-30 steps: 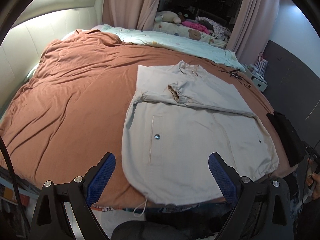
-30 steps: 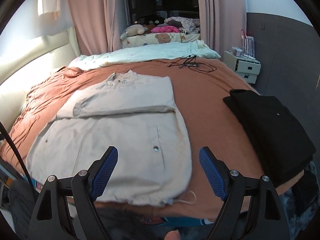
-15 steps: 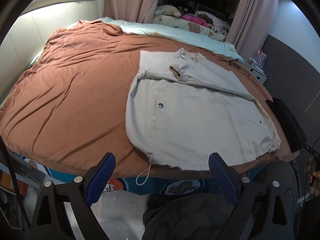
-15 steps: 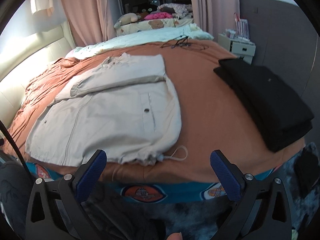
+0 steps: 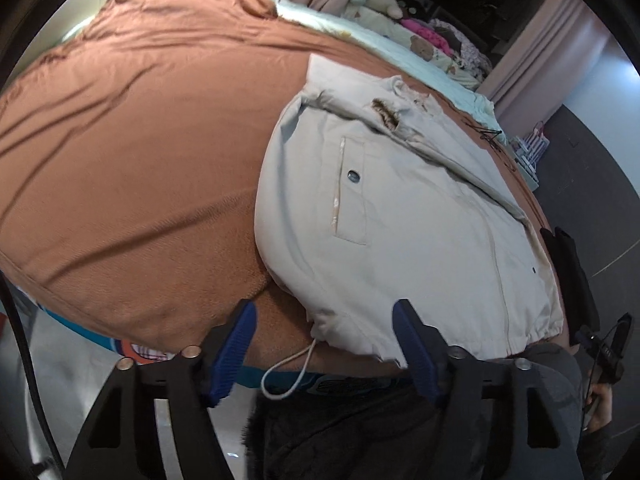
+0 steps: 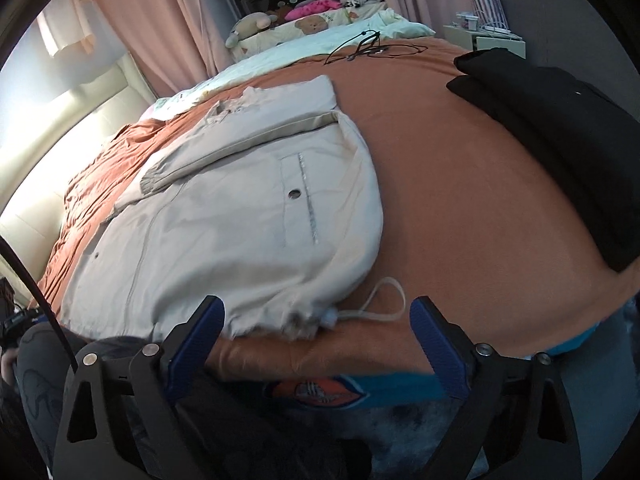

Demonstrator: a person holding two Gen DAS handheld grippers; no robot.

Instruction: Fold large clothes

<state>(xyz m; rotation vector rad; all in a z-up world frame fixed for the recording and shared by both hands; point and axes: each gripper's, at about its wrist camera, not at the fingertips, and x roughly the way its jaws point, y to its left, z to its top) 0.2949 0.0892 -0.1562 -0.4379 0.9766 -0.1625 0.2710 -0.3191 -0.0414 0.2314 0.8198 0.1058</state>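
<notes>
A beige jacket (image 5: 400, 220) lies flat on the brown bedspread (image 5: 140, 140), one sleeve folded across its chest and its hem toward me. My left gripper (image 5: 326, 344) hovers low at the hem's left corner; its jaws are closing, with the corner and the drawstring (image 5: 290, 372) between them, and the pads do not press on the cloth. In the right wrist view the jacket (image 6: 224, 232) shows its right hem corner and drawstring loop (image 6: 376, 304). My right gripper (image 6: 316, 340) straddles that corner, wide but closing slightly, clear of the cloth.
Folded black clothes (image 6: 560, 128) are stacked on the bed's right side. A black cable (image 6: 368, 48) lies near the pale blanket (image 6: 300, 56) at the far end, with plush toys (image 6: 256, 24) behind. A nightstand (image 6: 492, 40) stands at the far right. The bed's front edge (image 6: 320, 392) is just below both grippers.
Both grippers have sunk toward the near hem of the jacket, which now looms larger. The left jaws have narrowed; the right jaws opened wider, then eased in a little.
</notes>
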